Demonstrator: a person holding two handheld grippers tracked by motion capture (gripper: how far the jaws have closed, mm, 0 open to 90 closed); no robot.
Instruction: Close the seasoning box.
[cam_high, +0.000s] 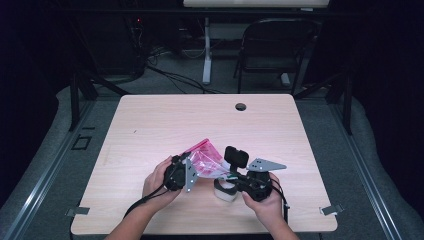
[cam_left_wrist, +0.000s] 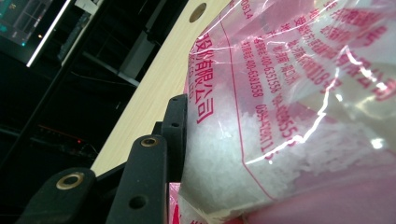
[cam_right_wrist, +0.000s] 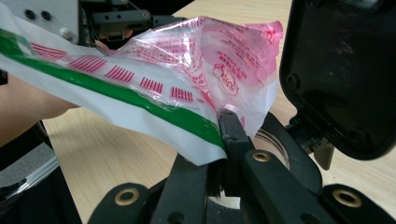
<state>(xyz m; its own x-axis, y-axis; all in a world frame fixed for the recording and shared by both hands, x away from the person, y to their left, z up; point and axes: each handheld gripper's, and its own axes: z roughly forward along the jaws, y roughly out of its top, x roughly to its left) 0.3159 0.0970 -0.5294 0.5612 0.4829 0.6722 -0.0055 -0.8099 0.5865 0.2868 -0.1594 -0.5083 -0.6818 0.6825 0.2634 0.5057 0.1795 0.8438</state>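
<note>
Right gripper (cam_right_wrist: 224, 154) pinches the plastic bag (cam_right_wrist: 187, 79); left gripper (cam_left_wrist: 196, 154) apparently grips it too.

the plastic bag (cam_high: 205, 159) hangs between left gripper (cam_high: 186, 167) and right gripper (cam_high: 231, 176) (above the table (cam_high: 150, 125)).

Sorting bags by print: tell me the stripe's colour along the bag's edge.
Green stripe, clearest in the right gripper view.

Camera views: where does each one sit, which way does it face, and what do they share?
High view: above the person's side, looking forward and down at the table; hands, both grippers.
Left gripper view: along the left gripper, against the plastic bag.
Right gripper view: along the right gripper, clamping the bag's edge.
Shared: the bag.
</note>
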